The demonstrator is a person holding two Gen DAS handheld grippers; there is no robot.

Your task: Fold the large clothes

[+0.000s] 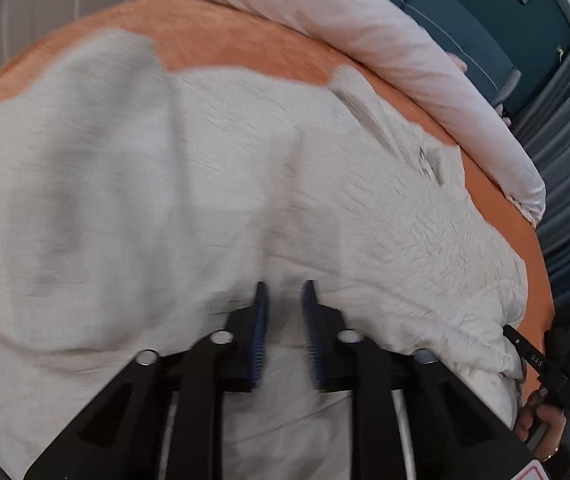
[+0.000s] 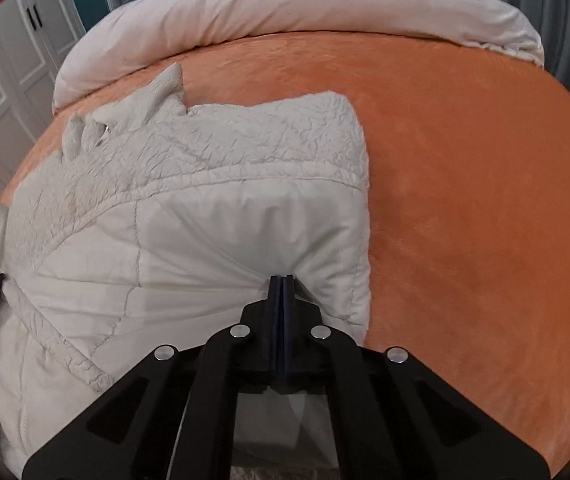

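I am folding a big white jacket (image 2: 189,216) that lies on a bed with an orange blanket (image 2: 465,184). The jacket is fluffy on one side and smooth and quilted on the other. My right gripper (image 2: 282,280) is pinched tight on the smooth quilted edge near me, and the cloth bunches up where it bites. My left gripper (image 1: 283,292) has a narrow gap between its blue pads (image 1: 261,320), with white cloth right at the tips. I cannot tell if it really has any cloth in it, because that view is blurry. A rolled-up white duvet (image 2: 305,4) sits at the far side of the bed, well apart from the jacket. I think I am in the middle of lifting the near edge to fold it over. If only my right side has a real hold, the jacket could swing and fold crooked. The puffy cloth is slippery, so it might slide out if I pull too fast. The fluffy collar (image 2: 153,96) at the far end could also get bunched under the fold.
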